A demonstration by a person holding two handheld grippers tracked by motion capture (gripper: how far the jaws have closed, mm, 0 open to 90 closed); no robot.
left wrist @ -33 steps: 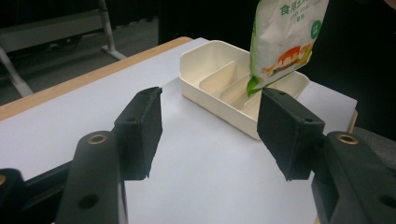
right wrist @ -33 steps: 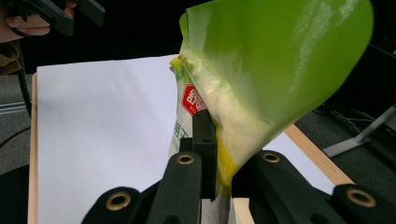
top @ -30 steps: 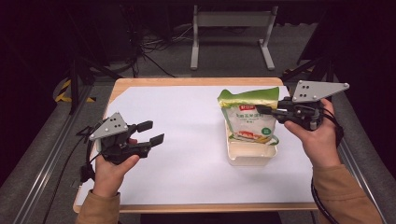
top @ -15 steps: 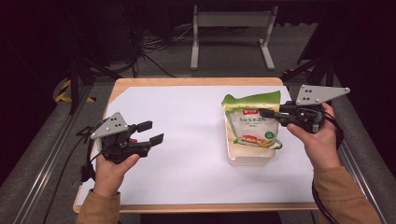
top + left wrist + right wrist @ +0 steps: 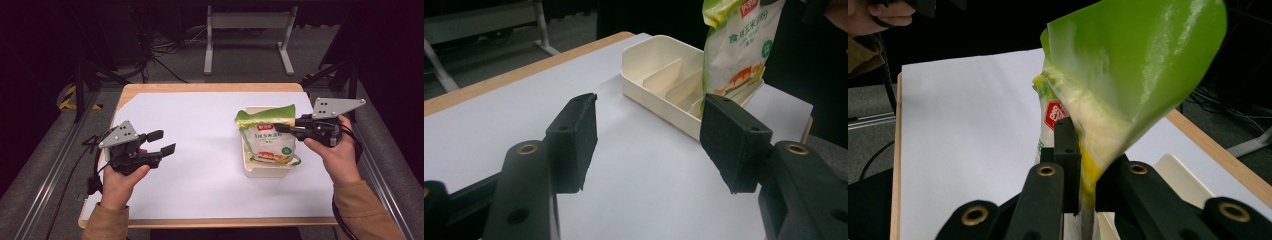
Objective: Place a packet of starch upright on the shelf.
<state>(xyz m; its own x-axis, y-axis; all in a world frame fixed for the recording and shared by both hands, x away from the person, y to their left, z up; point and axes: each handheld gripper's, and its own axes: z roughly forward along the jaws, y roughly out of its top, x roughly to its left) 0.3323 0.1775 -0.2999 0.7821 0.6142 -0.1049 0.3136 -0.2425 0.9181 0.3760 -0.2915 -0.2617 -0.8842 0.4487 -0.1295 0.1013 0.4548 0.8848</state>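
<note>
Jaws of right gripper clamp green-white bag, label unreadable; left gripper jaws apart.

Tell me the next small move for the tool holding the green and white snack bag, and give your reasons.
Probably lower it a little. The right tool is shut on the green and white snack bag, whose bottom end sits in the cream divided plastic tray while the top stands tilted. The left tool hangs open, apart from both, so it offers no support.
</note>
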